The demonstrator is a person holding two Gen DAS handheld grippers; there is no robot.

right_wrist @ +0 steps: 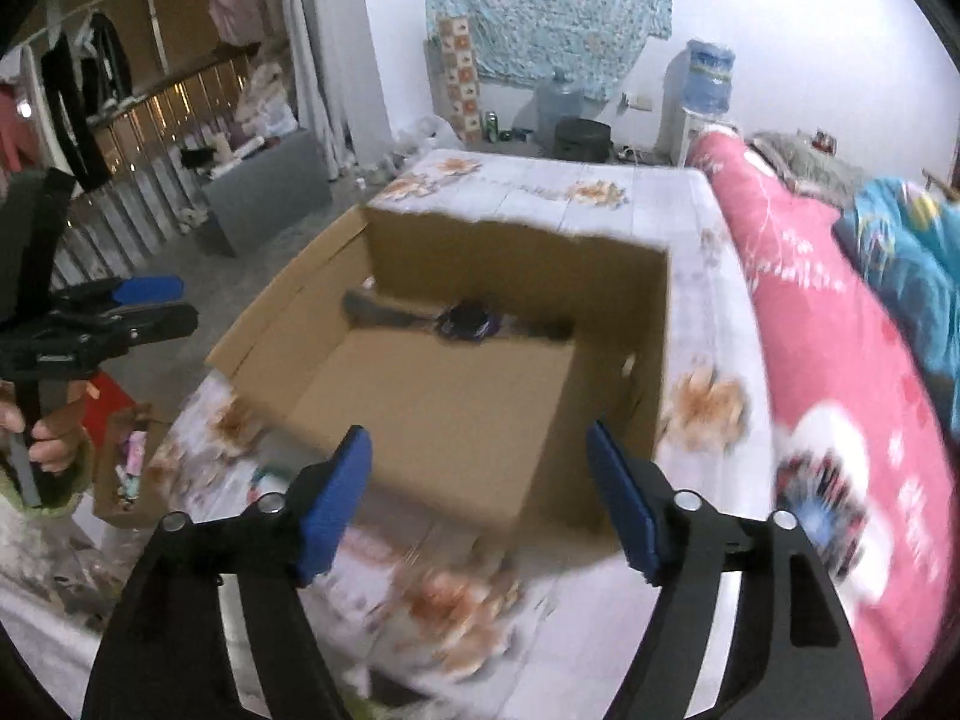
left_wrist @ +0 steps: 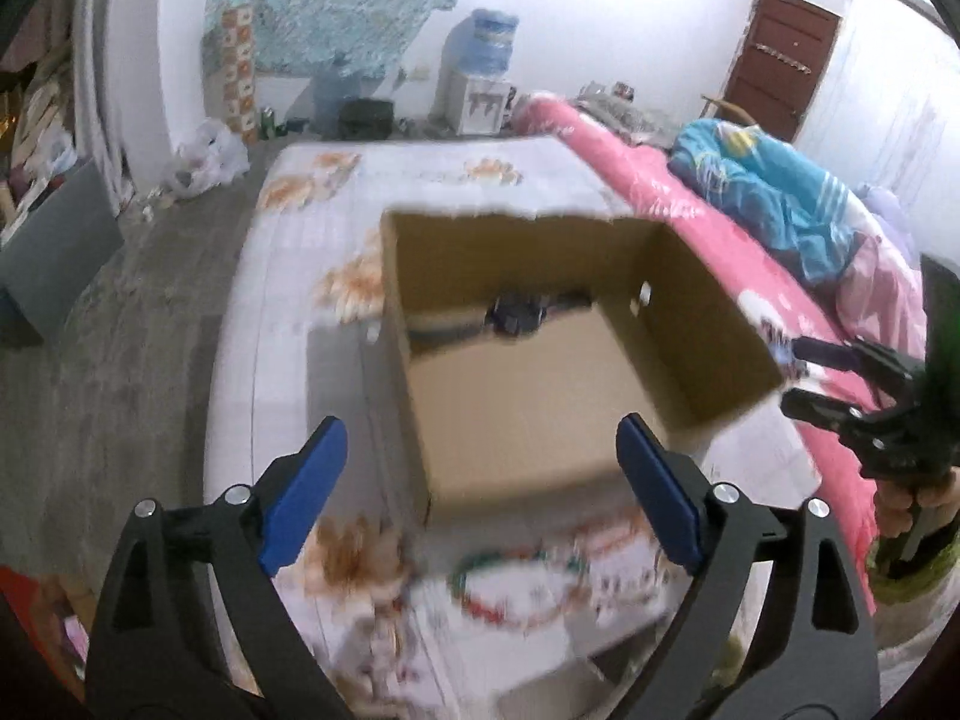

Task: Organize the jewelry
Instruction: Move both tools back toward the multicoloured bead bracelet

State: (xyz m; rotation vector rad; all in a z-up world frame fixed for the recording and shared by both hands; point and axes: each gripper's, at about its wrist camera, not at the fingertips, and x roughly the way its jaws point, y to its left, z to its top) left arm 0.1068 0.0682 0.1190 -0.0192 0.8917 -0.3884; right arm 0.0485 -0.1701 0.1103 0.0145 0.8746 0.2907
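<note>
An open cardboard box (left_wrist: 540, 420) (right_wrist: 456, 414) stands on a table with a flowered cloth (left_wrist: 336, 252) (right_wrist: 540, 630). A dark, watch-like piece (left_wrist: 516, 309) (right_wrist: 468, 321) lies inside against the far wall. Blurred coloured bead strands (left_wrist: 516, 582) lie on the cloth in front of the box. My left gripper (left_wrist: 480, 426) hovers above the box's near side, open, with nothing between its blue pads. My right gripper (right_wrist: 478, 432) hangs over the near edge, open too and holding nothing. Each gripper also shows in the other's view: the right gripper (left_wrist: 798, 375) and the left gripper (right_wrist: 174, 303).
A bed with a pink blanket (left_wrist: 690, 198) (right_wrist: 840, 360) runs along the right of the table. A water dispenser (left_wrist: 480, 78) stands by the far wall. A grey block (right_wrist: 264, 192) and a small carton of odds and ends (right_wrist: 126, 468) sit on the floor at left.
</note>
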